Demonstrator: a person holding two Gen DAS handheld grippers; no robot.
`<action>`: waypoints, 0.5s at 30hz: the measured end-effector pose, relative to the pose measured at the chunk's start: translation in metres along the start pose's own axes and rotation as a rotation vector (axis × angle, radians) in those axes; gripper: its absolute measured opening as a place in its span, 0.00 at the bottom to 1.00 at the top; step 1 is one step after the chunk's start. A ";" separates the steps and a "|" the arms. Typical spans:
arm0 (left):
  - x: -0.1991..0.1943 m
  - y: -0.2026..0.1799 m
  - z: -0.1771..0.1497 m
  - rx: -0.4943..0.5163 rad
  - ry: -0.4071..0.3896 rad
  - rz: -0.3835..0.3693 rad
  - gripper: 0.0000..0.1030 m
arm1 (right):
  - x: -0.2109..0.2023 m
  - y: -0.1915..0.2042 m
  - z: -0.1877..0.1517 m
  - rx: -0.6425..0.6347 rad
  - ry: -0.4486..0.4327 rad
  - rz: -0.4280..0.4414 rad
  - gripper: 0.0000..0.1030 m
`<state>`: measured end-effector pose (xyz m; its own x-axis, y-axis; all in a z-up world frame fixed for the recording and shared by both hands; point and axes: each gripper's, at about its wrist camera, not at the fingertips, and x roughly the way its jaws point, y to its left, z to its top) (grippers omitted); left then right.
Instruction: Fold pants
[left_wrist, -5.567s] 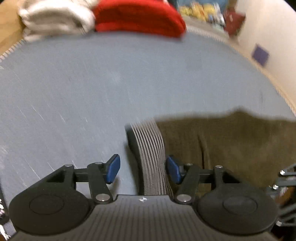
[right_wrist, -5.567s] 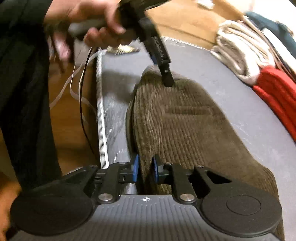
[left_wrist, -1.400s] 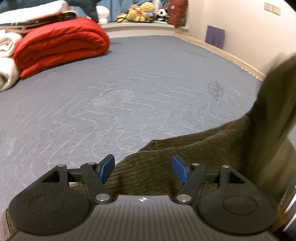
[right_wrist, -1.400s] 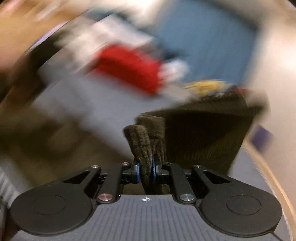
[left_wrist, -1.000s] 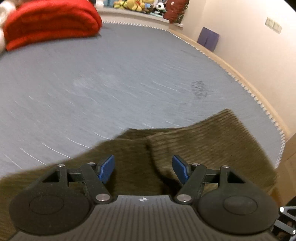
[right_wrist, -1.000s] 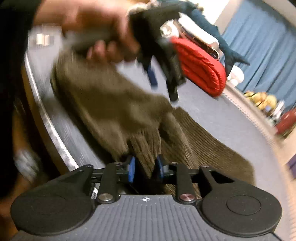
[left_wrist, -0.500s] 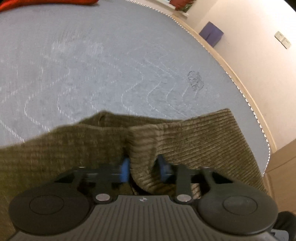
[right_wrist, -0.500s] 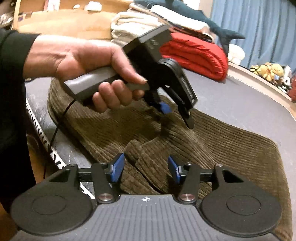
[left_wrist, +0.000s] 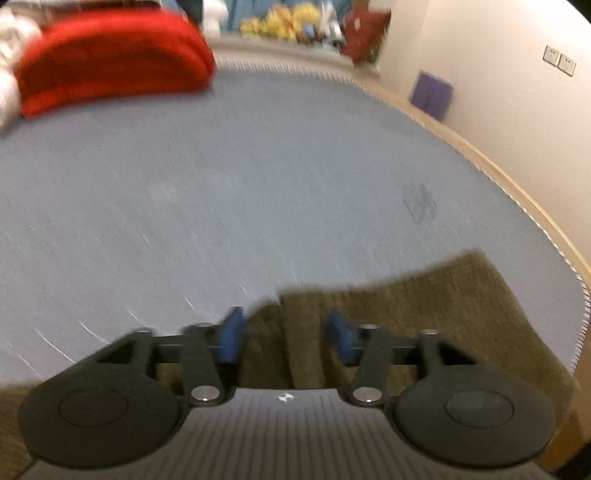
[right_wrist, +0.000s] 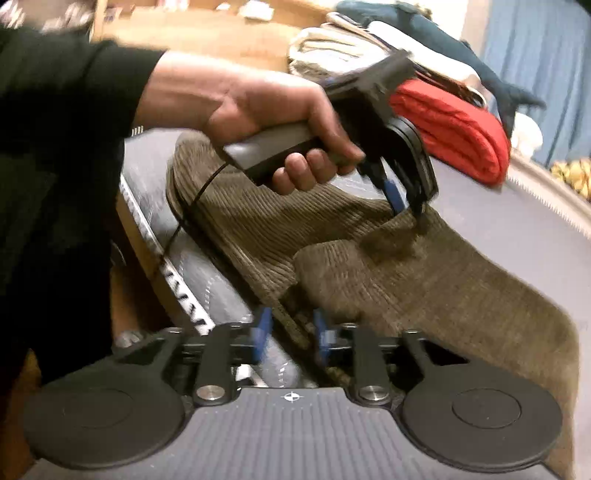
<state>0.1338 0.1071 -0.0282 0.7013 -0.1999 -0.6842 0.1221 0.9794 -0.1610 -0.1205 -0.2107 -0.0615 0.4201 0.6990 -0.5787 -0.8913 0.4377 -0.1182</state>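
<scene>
The olive-brown corduroy pants (right_wrist: 424, 280) lie folded over on the grey-blue mattress (left_wrist: 258, 177), near its front corner. In the left wrist view the pants (left_wrist: 424, 314) fill the lower right. My left gripper (left_wrist: 283, 334) is open, a raised fold of cloth standing between its blue pads without being clamped. In the right wrist view the left gripper (right_wrist: 406, 205) touches the top layer's edge. My right gripper (right_wrist: 290, 332) is partly open, straddling the pants' near edge at the mattress side.
A red folded blanket (left_wrist: 110, 55) and white folded bedding (right_wrist: 332, 48) lie at the far side of the mattress. Stuffed toys (left_wrist: 288, 26) line the back. A wall (left_wrist: 498, 74) and wooden frame edge (left_wrist: 517, 192) run along the right.
My left gripper opened, let go of the cloth fold and drew back. My right gripper shifted to the pants' near edge and narrowed its jaws.
</scene>
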 end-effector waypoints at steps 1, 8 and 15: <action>-0.008 -0.001 0.002 0.006 -0.032 0.011 0.63 | -0.005 -0.001 -0.001 0.021 -0.020 -0.011 0.46; -0.038 -0.040 -0.007 0.128 -0.054 -0.161 0.46 | -0.052 -0.062 -0.014 0.453 -0.203 -0.285 0.50; -0.038 -0.105 -0.061 0.440 0.097 -0.422 0.32 | -0.054 -0.121 -0.050 0.718 -0.031 -0.649 0.50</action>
<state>0.0516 0.0101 -0.0286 0.4648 -0.5546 -0.6902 0.6679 0.7314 -0.1379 -0.0441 -0.3291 -0.0561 0.8070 0.2095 -0.5522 -0.1717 0.9778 0.1200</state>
